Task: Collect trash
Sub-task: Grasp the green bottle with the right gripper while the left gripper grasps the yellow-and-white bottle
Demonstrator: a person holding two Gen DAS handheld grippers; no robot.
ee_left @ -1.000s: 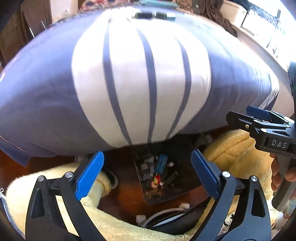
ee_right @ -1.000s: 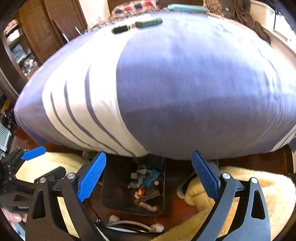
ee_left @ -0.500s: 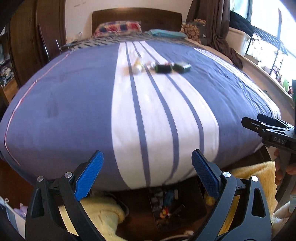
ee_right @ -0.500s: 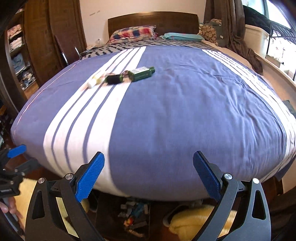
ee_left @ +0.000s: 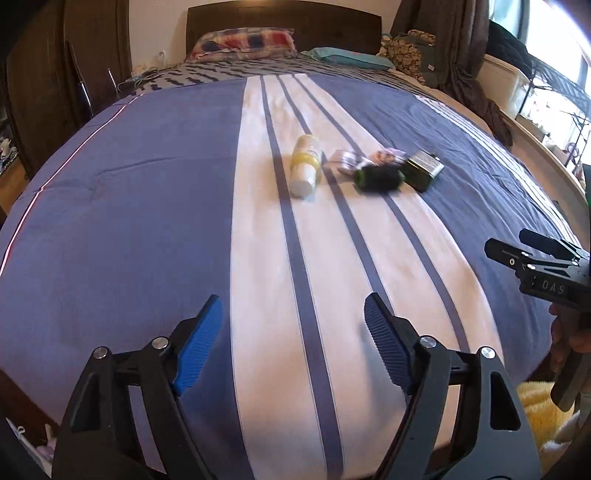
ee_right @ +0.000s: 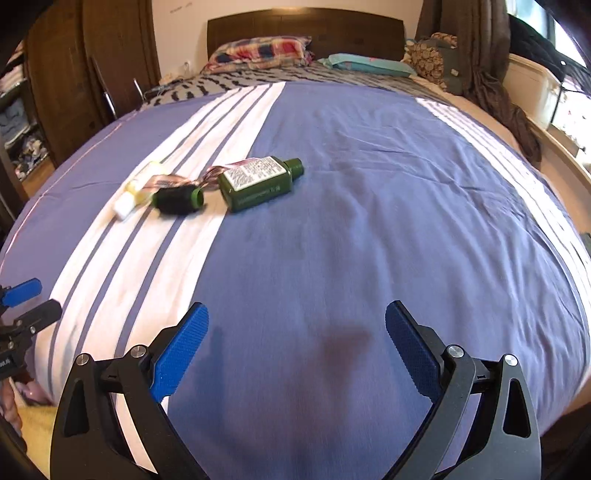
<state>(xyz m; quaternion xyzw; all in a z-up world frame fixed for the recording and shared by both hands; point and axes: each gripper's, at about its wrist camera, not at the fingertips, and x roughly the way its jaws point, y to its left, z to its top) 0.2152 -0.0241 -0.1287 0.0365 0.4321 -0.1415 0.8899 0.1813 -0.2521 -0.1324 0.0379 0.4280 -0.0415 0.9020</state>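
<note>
Trash lies in a row on the blue and white striped bedspread [ee_left: 110, 206]: a yellow-white bottle [ee_left: 304, 169], crumpled wrappers [ee_left: 351, 159], a small dark green bottle [ee_left: 378, 178] and a flat green bottle [ee_left: 421, 170]. In the right wrist view they are the yellow-white bottle [ee_right: 137, 190], the wrappers [ee_right: 207, 177], the dark bottle [ee_right: 178, 199] and the labelled green bottle [ee_right: 258, 182]. My left gripper [ee_left: 293, 343] is open and empty above the near bed edge. My right gripper [ee_right: 297, 350] is open and empty, to the right of the left one.
Pillows [ee_right: 258, 51] and a dark headboard [ee_right: 306, 26] are at the far end. Wooden wardrobes [ee_right: 85, 66] stand left. Clothes [ee_right: 495, 99] hang over the bed's right side by a window. A yellow fluffy rug [ee_left: 535, 406] lies below the foot of the bed.
Both grippers have risen from floor level, where a tray of small items lay under the bed edge, to above the bed. The bottles now show closer. Both stay open.
</note>
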